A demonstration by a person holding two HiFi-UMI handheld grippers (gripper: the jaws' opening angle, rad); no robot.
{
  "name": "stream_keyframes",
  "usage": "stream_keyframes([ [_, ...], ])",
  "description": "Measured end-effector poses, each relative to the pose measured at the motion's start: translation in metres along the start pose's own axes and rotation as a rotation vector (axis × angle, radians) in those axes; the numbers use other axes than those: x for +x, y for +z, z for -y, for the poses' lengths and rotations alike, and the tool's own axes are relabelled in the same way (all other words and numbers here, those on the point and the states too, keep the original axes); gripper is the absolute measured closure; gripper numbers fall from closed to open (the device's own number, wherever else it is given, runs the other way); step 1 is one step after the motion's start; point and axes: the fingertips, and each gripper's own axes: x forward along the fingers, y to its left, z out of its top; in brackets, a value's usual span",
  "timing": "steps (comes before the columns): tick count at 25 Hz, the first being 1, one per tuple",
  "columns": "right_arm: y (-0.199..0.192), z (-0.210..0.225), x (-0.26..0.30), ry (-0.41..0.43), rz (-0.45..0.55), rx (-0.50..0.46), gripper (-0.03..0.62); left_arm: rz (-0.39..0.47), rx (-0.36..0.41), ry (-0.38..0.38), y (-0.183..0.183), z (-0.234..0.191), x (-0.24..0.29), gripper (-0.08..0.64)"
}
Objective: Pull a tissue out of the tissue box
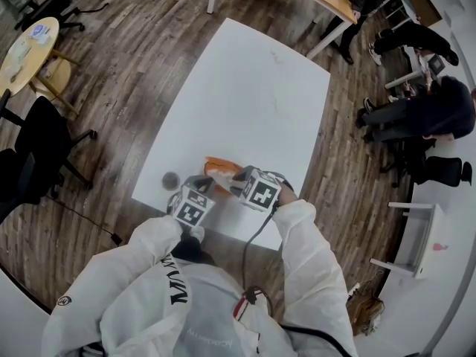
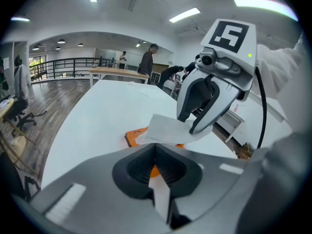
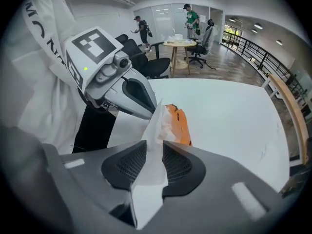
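An orange tissue box [image 1: 222,168] lies near the front edge of the white table [image 1: 245,88]. A white tissue [image 3: 155,130] rises from it and stands in the gap between my right gripper's [image 3: 153,155] jaws, which are apart and do not pinch it. In the left gripper view the same tissue [image 2: 168,130] hangs crumpled at the right gripper's [image 2: 187,126] tips, above the box [image 2: 134,136]. My left gripper [image 2: 156,150] is shut, its tips low over the near end of the box. From the right gripper view, the left gripper [image 3: 146,112] points at the tissue's base.
A small dark round object [image 1: 170,178] sits on the table left of the box. Black office chairs [image 1: 37,147] and a round wooden table [image 1: 26,47] stand at the left. People sit at desks [image 1: 424,110] on the right.
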Motion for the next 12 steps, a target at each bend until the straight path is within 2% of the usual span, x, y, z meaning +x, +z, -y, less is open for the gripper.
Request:
stream_keyframes([
  [6, 0.0062, -0.0085, 0.0024, 0.013, 0.031, 0.011, 0.495, 0.000, -0.002, -0.002, -0.0001, -0.0004, -0.0002, 0.558],
  [12, 0.0094, -0.0114, 0.0005, -0.014, 0.052, 0.006, 0.545, -0.005, -0.002, -0.006, -0.0010, 0.0003, 0.0000, 0.560],
])
